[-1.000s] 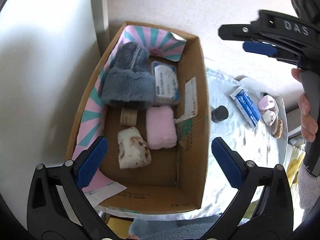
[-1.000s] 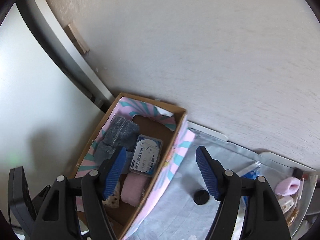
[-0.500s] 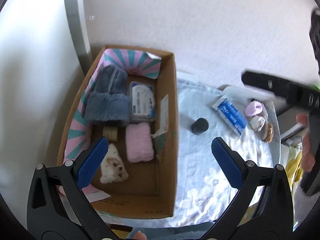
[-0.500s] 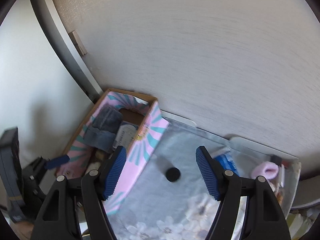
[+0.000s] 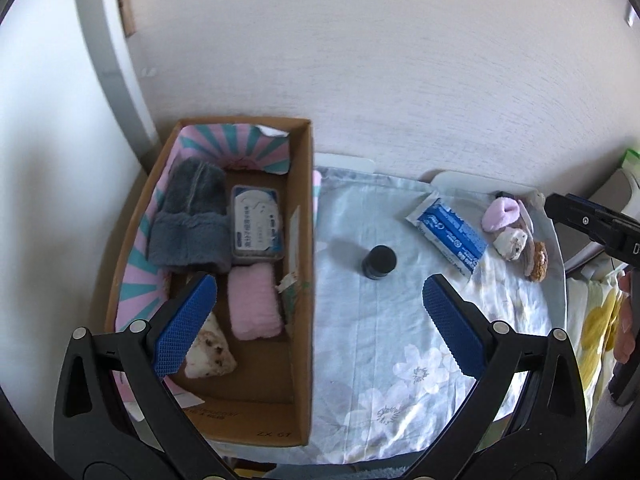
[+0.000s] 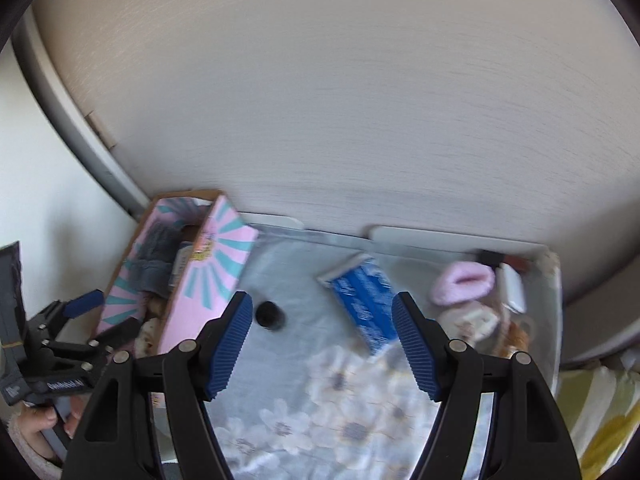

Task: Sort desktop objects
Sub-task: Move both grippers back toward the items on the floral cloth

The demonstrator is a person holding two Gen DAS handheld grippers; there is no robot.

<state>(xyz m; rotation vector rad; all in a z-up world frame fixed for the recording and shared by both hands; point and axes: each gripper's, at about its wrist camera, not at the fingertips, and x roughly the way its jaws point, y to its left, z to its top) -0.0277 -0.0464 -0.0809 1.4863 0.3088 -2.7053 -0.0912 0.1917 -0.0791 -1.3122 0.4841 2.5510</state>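
Reading "ZX-01" on the cardboard box (image 5: 276,434) — both grippers' jaws wide apart, empty

The left gripper (image 5: 320,324) and the right gripper (image 6: 322,346) are held tilted downward, jaws spread wide, nothing gripped.

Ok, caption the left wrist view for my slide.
Open left gripper above cardboard box and black bottle.

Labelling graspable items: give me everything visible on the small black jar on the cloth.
The small black jar is a short dark cylinder with a flat round top, surface apparently matte. It stands upright, alone on the pale floral cloth, between the cardboard box and the blue packet, touching neither. No gripper touches it. Any label is unreadable.
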